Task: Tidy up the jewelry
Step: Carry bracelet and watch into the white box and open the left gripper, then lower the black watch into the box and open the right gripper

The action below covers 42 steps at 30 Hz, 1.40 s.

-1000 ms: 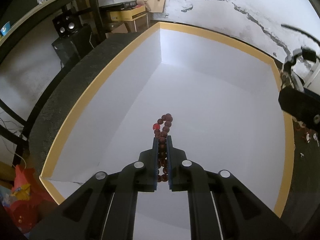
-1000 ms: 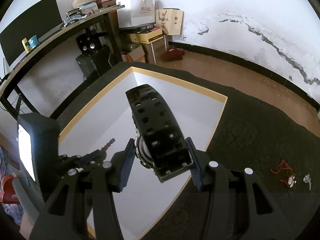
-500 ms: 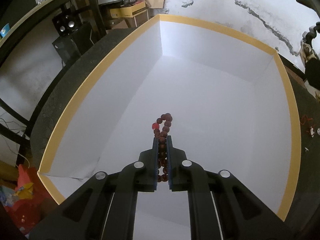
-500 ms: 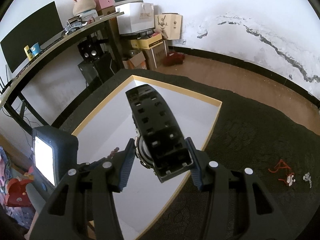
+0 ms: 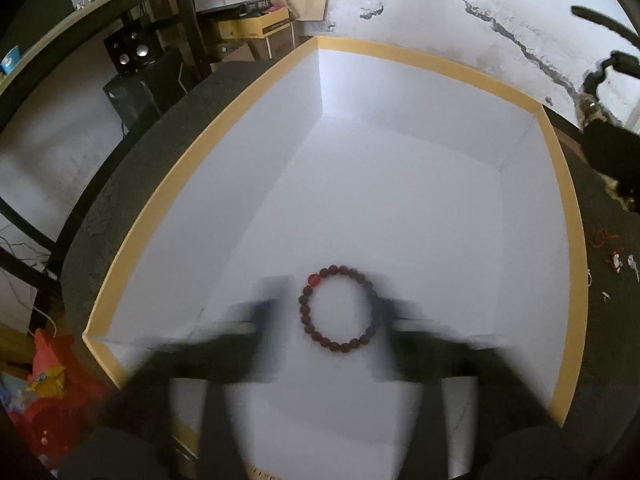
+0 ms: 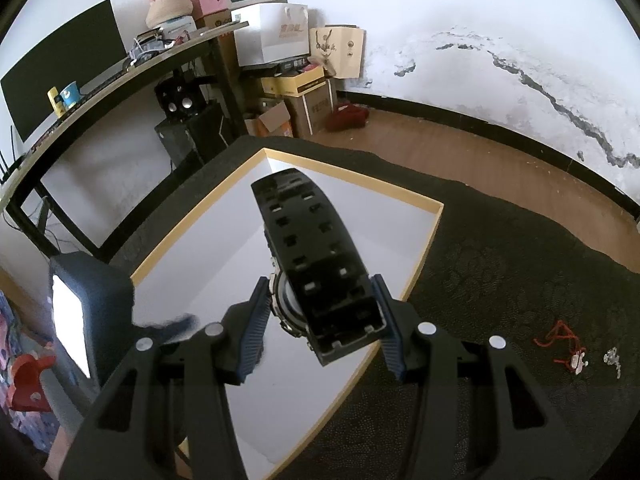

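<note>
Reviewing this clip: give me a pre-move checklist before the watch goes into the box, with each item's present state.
1. Bead bracelet released: ok, it lies as an open ring inside the box.
2. Left gripper open: ok, though its fingers are motion-blurred.
3. Right gripper shut on the watch: ok.
4. Watch over the box: ok, white floor shows beneath it.
5. Bare floor left for the watch: ok, beyond the bracelet.
6. Red string on the dark mat: not ok, not yet boxed.
</note>
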{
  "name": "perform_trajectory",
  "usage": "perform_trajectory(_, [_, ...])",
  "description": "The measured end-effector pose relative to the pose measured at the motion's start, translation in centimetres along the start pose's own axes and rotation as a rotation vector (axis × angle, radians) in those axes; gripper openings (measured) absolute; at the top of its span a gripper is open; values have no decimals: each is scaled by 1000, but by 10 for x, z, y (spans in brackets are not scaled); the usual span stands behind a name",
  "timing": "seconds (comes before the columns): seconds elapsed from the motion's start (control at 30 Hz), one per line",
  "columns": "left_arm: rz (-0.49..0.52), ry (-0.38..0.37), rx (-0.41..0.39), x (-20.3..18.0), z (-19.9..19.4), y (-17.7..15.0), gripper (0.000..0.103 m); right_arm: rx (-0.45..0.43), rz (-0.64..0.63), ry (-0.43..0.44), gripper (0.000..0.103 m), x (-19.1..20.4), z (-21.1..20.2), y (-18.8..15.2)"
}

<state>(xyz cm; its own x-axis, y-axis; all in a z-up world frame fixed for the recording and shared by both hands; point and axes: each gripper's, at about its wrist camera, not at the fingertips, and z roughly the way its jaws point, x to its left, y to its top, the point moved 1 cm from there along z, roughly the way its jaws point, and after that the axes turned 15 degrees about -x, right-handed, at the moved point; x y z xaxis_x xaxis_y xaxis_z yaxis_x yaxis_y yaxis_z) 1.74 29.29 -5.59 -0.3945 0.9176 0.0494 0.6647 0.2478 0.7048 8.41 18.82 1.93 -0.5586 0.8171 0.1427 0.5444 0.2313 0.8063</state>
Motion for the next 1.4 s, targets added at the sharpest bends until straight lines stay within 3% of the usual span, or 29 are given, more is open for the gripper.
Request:
perform_trajectory(0.1, [12, -7, -62, 0, -11, 5, 91, 11, -22, -2, 50, 4, 4, 1])
perform_trajectory(0.27, [-11, -46, -38, 4, -17, -1, 91, 55, -44, -4, 50, 9, 22, 2])
perform_trajectory(0.67, [-45, -39, -67, 27, -35, -7, 91, 270, -129, -35, 50, 33, 113, -15])
perform_trajectory(1.13, [-87, -50, -55, 39, -34, -6, 91, 546, -254, -121, 50, 48, 178, -34])
perform_trajectory(1.4, [-95, -61, -57, 41, -35, -5, 91, 581, -262, -143, 50, 48, 186, -38])
